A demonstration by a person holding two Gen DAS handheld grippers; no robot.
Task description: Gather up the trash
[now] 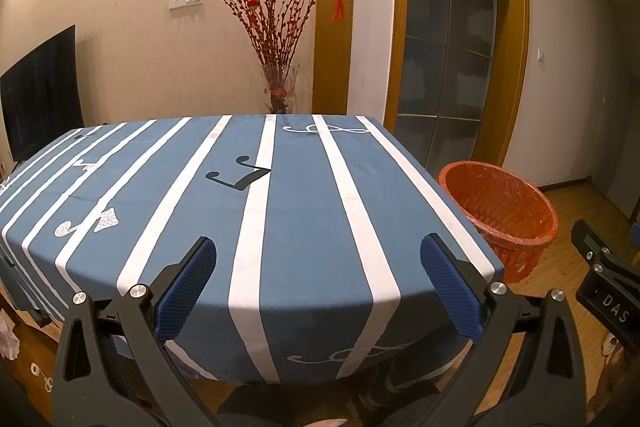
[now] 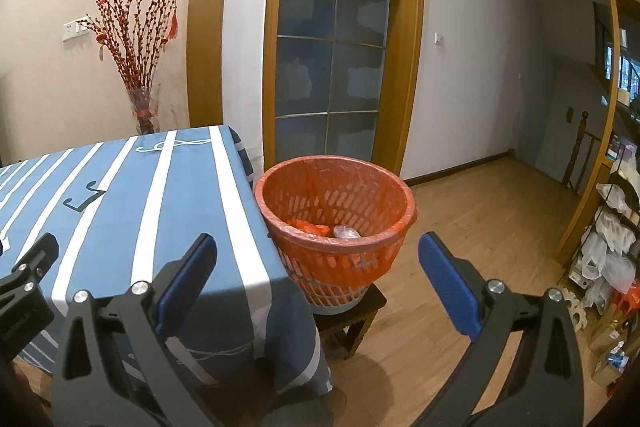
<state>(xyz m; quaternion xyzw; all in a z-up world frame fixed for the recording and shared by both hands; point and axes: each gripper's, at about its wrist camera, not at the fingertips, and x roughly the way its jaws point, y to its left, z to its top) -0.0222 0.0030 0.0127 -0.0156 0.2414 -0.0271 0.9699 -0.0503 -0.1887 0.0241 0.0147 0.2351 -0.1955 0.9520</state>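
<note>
An orange waste basket [image 2: 336,223] lined with an orange bag stands on a low dark stool [image 2: 352,319] beside the table's right corner. Inside it lie an orange wrapper [image 2: 310,227] and a clear crumpled piece [image 2: 347,232]. The same basket [image 1: 500,215] shows at the right of the left wrist view. My left gripper [image 1: 318,275] is open over the near edge of the table [image 1: 304,211], with nothing between its fingers. My right gripper [image 2: 318,275] is open, held in front of the basket and the table corner, also holding nothing. No loose trash shows on the tablecloth.
The blue tablecloth [image 2: 120,211] has white stripes and music-note prints. A vase of red branches [image 1: 276,39] stands behind the table, a dark screen [image 1: 40,95] at the left. A glass door [image 2: 332,63] is behind the basket. Cluttered shelves with bags [image 2: 612,247] line the right.
</note>
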